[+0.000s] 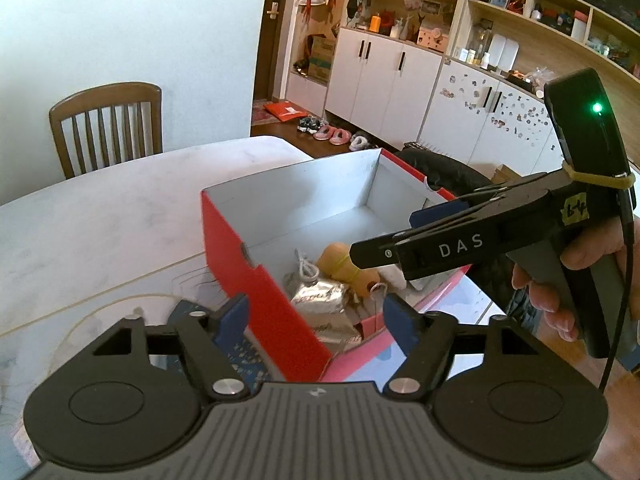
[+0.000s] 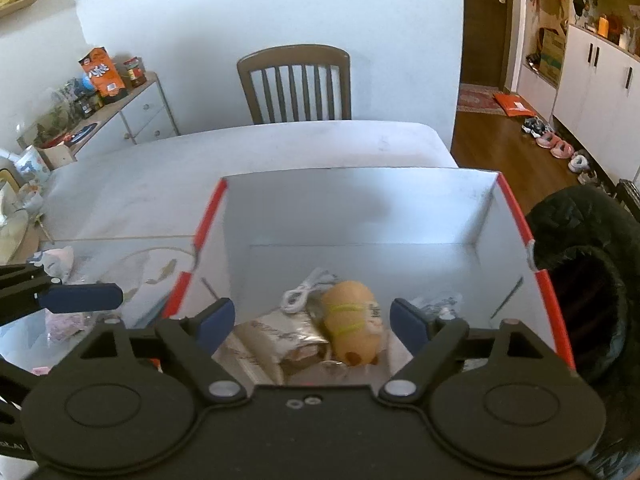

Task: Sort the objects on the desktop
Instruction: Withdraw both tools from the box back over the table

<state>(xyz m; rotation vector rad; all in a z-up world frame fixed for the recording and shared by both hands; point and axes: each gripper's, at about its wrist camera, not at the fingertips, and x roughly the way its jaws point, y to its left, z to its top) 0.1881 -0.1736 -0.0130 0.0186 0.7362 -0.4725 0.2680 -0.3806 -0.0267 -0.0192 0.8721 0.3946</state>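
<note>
White letters "DAS" stand on the side of the black right gripper (image 1: 384,256), above the red box (image 1: 256,280). Farther back on that gripper's body, a yellow tape tag (image 1: 575,211) bears handwritten marks too unclear to read. Print on the orange packet (image 2: 102,76) is illegible.

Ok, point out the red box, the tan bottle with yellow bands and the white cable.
red box (image 1: 240,276), left wrist view, on its red outer side wall.
tan bottle (image 2: 350,322), right wrist view, on its banded body.
white cable (image 2: 298,298), right wrist view, on its coil.

pouch (image 2: 276,340) in box (image 2: 360,208) on table (image 2: 248,152)
</note>
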